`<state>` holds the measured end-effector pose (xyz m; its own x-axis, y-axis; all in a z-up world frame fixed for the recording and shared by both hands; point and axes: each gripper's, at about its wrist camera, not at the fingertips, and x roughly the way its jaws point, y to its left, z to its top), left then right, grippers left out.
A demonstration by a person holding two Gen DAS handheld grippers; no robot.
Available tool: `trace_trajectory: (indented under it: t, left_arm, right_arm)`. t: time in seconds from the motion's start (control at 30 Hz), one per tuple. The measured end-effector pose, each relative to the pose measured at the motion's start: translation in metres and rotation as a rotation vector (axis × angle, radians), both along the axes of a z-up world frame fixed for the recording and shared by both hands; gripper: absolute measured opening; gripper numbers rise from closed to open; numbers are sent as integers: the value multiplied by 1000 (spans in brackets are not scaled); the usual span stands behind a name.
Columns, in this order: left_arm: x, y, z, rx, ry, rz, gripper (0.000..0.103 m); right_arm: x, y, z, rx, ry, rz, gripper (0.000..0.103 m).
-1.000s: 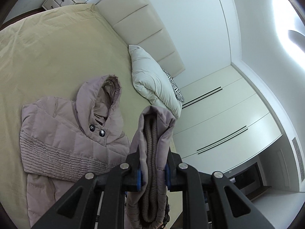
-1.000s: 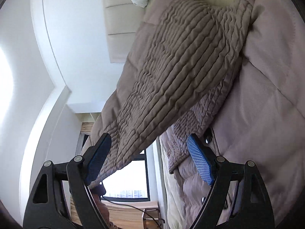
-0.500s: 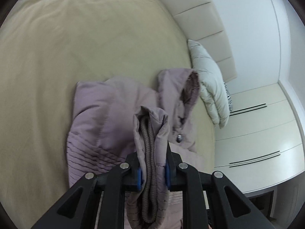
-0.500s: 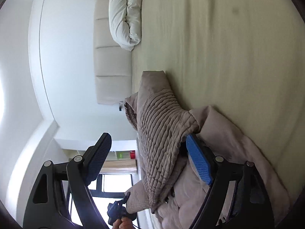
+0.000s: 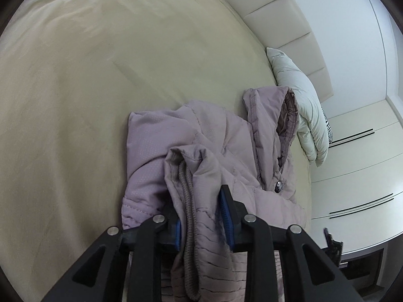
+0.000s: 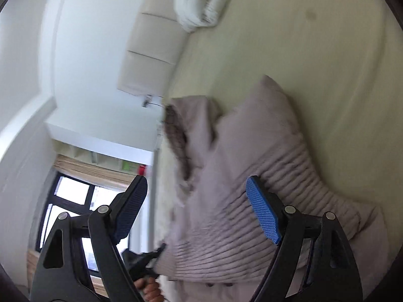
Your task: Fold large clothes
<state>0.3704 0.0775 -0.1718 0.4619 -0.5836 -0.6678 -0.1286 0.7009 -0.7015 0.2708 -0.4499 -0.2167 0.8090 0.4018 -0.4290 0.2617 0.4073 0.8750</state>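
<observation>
Left tongs (image 5: 202, 217) clamped tight on fabric — right tongs (image 6: 199, 210) spread wide, gripping nothing.

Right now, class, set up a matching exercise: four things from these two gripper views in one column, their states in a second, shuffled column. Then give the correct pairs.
Column A
1. left gripper
2. right gripper
3. pillow
4. jacket hood

Column B
a. leaning against the headboard
b. jaws wide apart, holding nothing
c. lying on the bed, opening turned toward the pillow
d. jaws clamped on the jacket cuff

Pairs: 1-d, 2-b, 3-a, 4-c
</observation>
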Motion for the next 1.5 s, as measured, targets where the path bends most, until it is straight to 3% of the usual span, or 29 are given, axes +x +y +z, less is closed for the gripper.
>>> trace_trajectory:
  t: [0.03,0.1,0.2,0.27,0.33,0.47,0.53,0.6,0.7,0.8,0.83,0.87,0.9,0.93,0.97,1.13,1.27,1.33,1.4,1.47,1.5]
  left_arm:
    - [1,-3,0,15,-4,-11,31]
    - [2,-4,0,34,-12,-23,31]
    - [-7,7,12,38,-34,2,32]
    - [-21,15,33,106,-95,61,33]
    - [-32,11,55,170,-166,74,33]
    - [-30,-46,84,251,-279,-77,33]
    - [-23,-79,77,292,-290,-156,33]
    - [-12,-98,53,333,-237,-202,33]
    - [-5,-103,22,358,-193,-221,31]
    - [-4,-101,40,371,-205,-215,31]
    - [-3,-102,52,384,-235,-202,35]
    - [1,-104,66,405,-277,-188,47]
    - [6,-107,77,419,-308,-178,55]
    - [16,-112,86,429,-334,-176,70]
    - [30,-120,92,449,-351,-176,77]
    - [108,-169,94,562,-336,-196,77]
    - [153,-211,78,652,-294,-235,78]
    - [169,-224,67,732,-290,-226,77]
    - [186,-227,52,733,-259,-235,71]
    - [199,-219,37,667,-199,-242,32]
    - [201,-214,33,639,-179,-237,24]
  right_arm:
    - [7,-1,-21,10,46,2,63]
    - [4,-2,-36,-38,61,1,45]
    - [-8,-3,-27,-42,47,7,46]
    - [-17,-6,-8,-86,56,-17,47]
    - [-17,-5,20,-162,5,-17,52]
    - [9,6,47,-212,-38,44,53]
    - [22,10,37,-226,1,66,59]
    - [30,9,8,-189,87,78,58]
    - [20,10,-4,-216,17,100,58]
    - [12,16,20,-351,41,109,60]
    - [11,18,31,-394,31,104,64]
    - [11,18,43,-441,5,102,66]
    - [14,20,54,-474,-12,98,71]
    - [17,22,63,-499,-26,94,72]
    - [23,24,69,-505,-37,101,72]
    - [52,41,67,-574,8,162,72]
    - [73,46,28,-585,79,194,72]
    - [70,50,15,-632,53,205,72]
    - [65,54,11,-675,25,203,72]
    - [63,55,8,-686,17,201,72]
    - [64,54,8,-684,21,205,72]
